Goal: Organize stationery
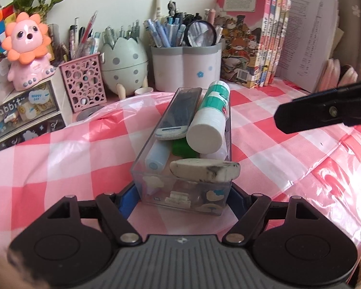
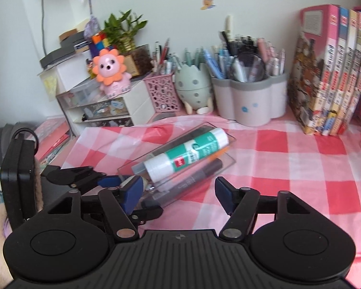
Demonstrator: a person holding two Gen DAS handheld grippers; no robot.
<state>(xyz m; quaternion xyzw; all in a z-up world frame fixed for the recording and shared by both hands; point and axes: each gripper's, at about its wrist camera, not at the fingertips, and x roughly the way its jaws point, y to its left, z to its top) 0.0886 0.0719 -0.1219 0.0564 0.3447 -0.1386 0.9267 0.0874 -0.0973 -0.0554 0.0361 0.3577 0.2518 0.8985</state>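
A pink-and-white checked plastic cloth (image 2: 272, 149) covers the desk, with pen cups and upright books along the far wall. Only the left wrist view shows the smudged grey-white eraser (image 1: 204, 170) lying across the near rim of the clear plastic pencil tray (image 1: 154, 175), which the left tongs (image 1: 181, 192) grip at its near end, its long axis running straight away. The right wrist view shows the tray lying diagonally, far end to the right, holding a green-and-white glue stick (image 2: 186, 153), while the right tongs (image 2: 178, 193) stand wide and empty.
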